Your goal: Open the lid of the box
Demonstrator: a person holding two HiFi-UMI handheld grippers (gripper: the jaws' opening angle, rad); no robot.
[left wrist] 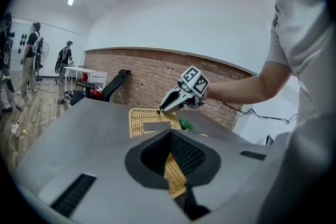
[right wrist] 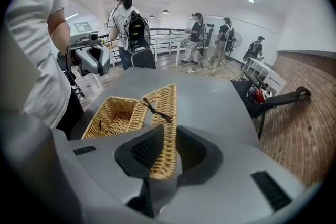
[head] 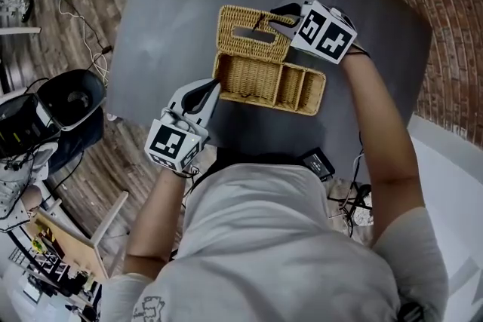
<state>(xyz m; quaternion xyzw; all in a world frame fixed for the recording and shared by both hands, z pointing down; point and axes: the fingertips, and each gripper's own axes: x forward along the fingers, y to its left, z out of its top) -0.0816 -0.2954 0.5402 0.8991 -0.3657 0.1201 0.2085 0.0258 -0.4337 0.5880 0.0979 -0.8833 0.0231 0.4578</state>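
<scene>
A wicker box (head: 272, 83) stands on the dark grey table (head: 189, 4), its compartments uncovered. Its lid (head: 249, 34) is swung back behind it and leans at an angle. My right gripper (head: 278, 15) is at the lid's right edge, and in the right gripper view the lid rim (right wrist: 165, 107) runs between the jaws (right wrist: 167, 152), with the pads against it. My left gripper (head: 215, 87) is shut on the box's near left wall, seen as a wicker strip (left wrist: 176, 176) between the pads. A dark tie loop (right wrist: 156, 110) sits on the lid.
A black device (head: 317, 162) lies at the table's near edge. A black stool (head: 72, 98) stands on the wooden floor to the left. A brick wall (head: 445, 11) runs on the right. Several people stand far off in the room (right wrist: 126, 18).
</scene>
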